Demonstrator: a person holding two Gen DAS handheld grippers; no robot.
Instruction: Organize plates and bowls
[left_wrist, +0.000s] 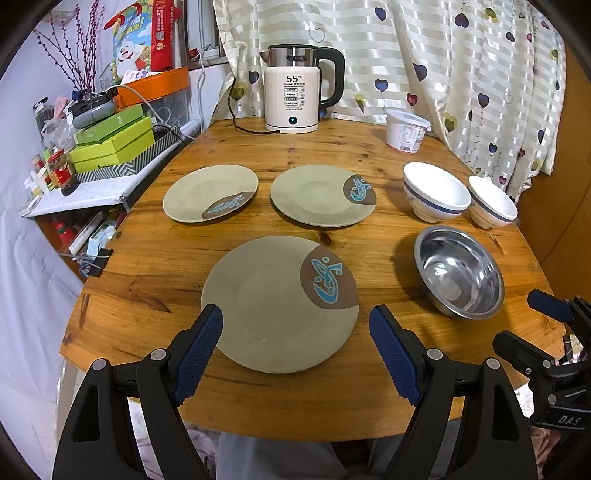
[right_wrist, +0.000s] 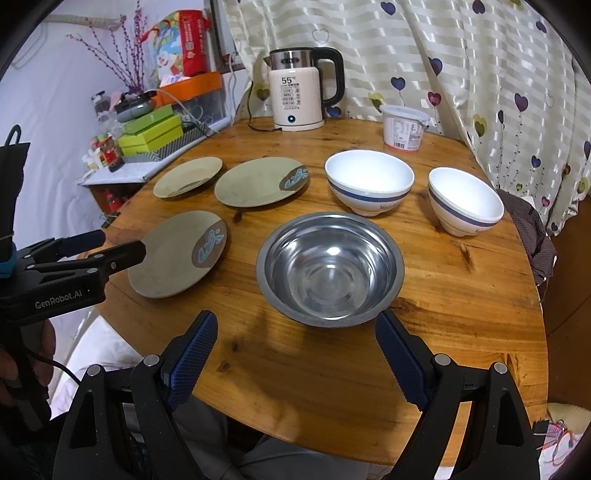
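Nothing looks stacked yet: with both jaws apart and empty, the left gripper (left_wrist: 295, 354) hovers at the near plate (left_wrist: 277, 306), two more plates behind it, while the right gripper (right_wrist: 295, 358) faces the steel bowl (right_wrist: 330, 267) beside it, two white bowls beyond.

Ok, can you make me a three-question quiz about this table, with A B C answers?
1. Where is the kettle? A near edge B far edge, by the curtain C on a plate
2. How many green plates? A two B three C five
3. What is in the steel bowl? A nothing B soup C a spoon

Answers: B, it stands at the back of the table. B, near plate, far left plate, far right plate. A, its shiny inside is bare. Left gripper and right gripper are open, holding nothing.
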